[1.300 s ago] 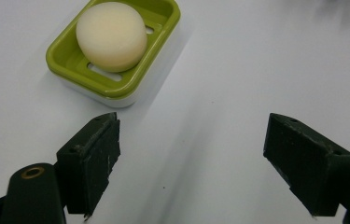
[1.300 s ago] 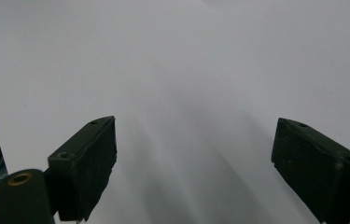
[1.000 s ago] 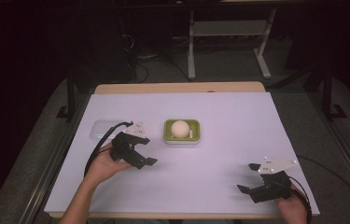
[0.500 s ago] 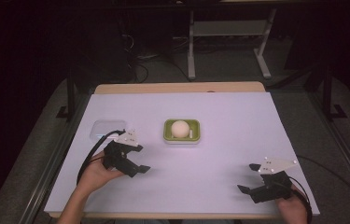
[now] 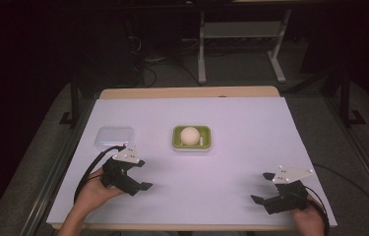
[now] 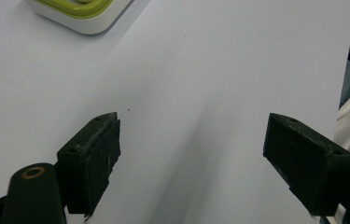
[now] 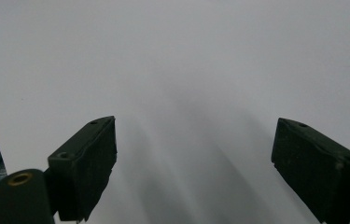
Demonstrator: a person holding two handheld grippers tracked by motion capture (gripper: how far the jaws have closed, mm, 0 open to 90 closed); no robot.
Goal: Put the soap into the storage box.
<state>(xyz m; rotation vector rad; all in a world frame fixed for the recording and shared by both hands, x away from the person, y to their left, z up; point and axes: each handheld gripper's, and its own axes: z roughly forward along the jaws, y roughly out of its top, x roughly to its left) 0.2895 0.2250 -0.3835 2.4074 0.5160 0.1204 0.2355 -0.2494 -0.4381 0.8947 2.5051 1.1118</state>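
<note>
Now, left gripper point(image 5: 140, 174) low over table point(image 5: 241, 128), jaws spread, empty, angled toward green tray point(image 5: 192, 145) holding pale ball point(image 5: 190, 135) — likely lining up approach. Right gripper point(image 5: 263, 189) parked near front edge, jaws spread, empty, keeping clear. Clear lid point(image 5: 115, 136) beside left hand point(image 5: 93, 189).

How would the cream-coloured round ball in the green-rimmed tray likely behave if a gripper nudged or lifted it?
The cream-coloured round ball looks smooth and spherical, so it would probably roll if freed. The green-rimmed white rectangular tray has a raised rim that would likely contain a light nudge. Flat fingers may slip on its curve.
</note>
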